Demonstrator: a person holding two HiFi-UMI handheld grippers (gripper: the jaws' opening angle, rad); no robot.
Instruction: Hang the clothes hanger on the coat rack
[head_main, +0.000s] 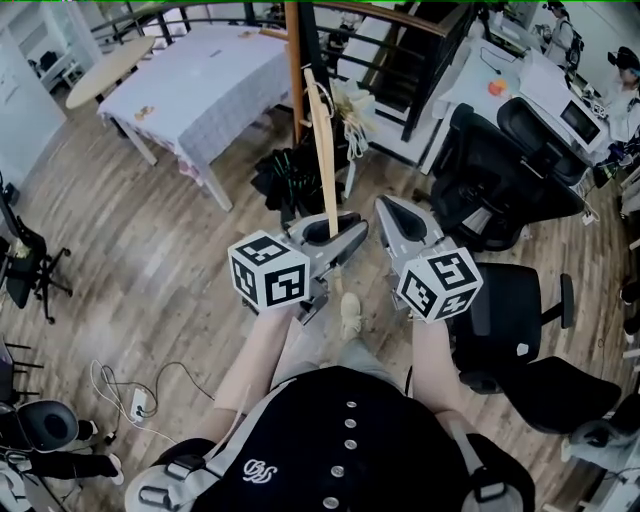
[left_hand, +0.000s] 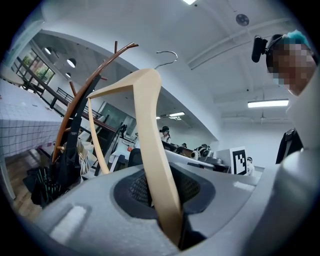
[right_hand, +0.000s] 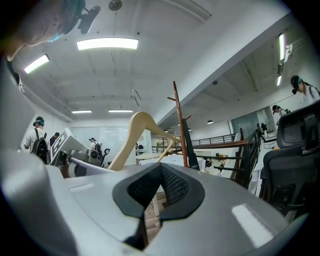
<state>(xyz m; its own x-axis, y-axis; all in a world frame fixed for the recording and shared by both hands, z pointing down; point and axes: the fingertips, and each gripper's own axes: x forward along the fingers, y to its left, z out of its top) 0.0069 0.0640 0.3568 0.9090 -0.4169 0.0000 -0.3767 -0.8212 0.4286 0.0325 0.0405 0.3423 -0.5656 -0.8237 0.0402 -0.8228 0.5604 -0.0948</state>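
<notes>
Left tongs (head_main: 334, 237) clamped on hanger's (head_main: 324, 150) arm, hook (left_hand: 168, 55) up, short of coat rack (head_main: 294, 80). Right tongs (head_main: 398, 218) closed, empty. Approach step, I judge; next needs hook raised over a peg (left_hand: 125, 48).

Wooden floor (head_main: 150, 290) carries a cloth-covered table (head_main: 200, 85) at upper left, a coat rack (head_main: 294, 80) at top centre, black chairs (head_main: 500, 170) at right, a white power strip (head_main: 138, 405) at lower left.

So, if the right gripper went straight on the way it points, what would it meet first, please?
Probably the coat rack: its pole stands just right of the line beyond the right gripper. The hanger lies off to the left. Depth is unclear.
</notes>
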